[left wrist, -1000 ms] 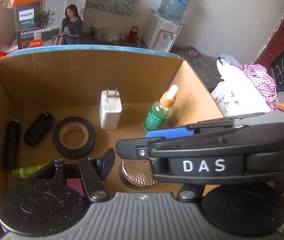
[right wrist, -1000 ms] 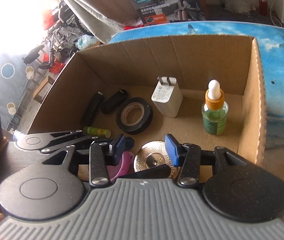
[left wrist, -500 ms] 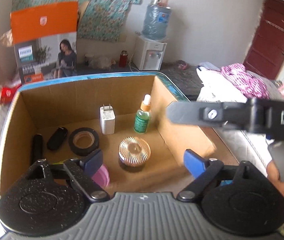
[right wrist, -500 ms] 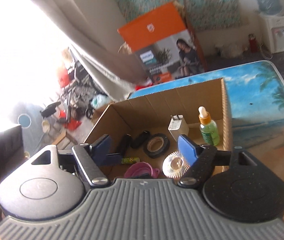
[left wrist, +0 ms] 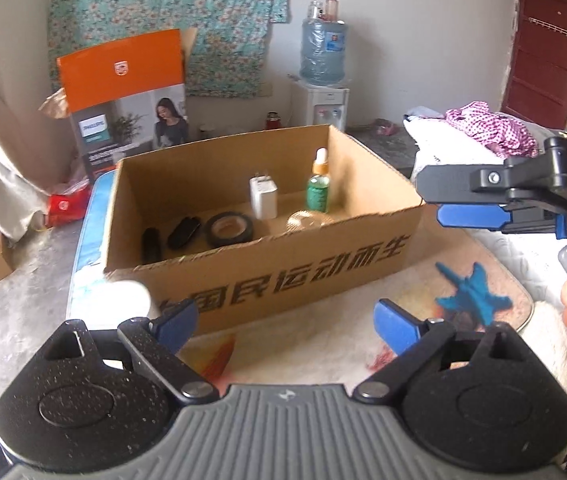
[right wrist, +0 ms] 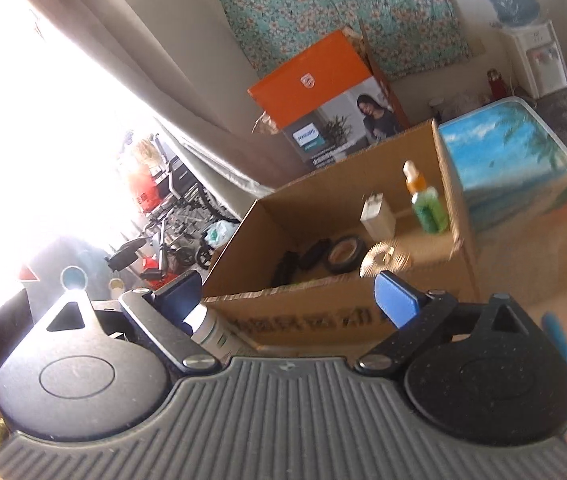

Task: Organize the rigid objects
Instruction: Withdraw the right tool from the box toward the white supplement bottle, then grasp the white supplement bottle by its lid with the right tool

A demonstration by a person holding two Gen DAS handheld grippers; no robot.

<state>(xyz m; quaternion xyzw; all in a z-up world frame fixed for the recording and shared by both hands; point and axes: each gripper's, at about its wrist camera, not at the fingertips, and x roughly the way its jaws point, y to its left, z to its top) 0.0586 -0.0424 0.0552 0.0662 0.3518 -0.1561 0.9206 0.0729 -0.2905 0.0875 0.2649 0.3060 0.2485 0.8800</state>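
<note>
Brown corrugated cardboard box (left wrist: pixel 283 268), open-topped with dark printed characters on its near wall, sits ahead of both sets of jaws and holds a white charger plug (left wrist: pixel 263 198), a green dropper bottle (left wrist: pixel 317 192) with orange collar, a black tape roll (left wrist: pixel 230 229), two dark oblong items and a coppery ribbed lid (left wrist: pixel 309 220). Left gripper (left wrist: pixel 285 320) jaws are opening wide with nothing between them, short of the box's near wall. Right gripper (right wrist: pixel 285 294) jaws likewise opening and empty, a white cylinder (right wrist: pixel 211 330) lying just behind the left pad.
</note>
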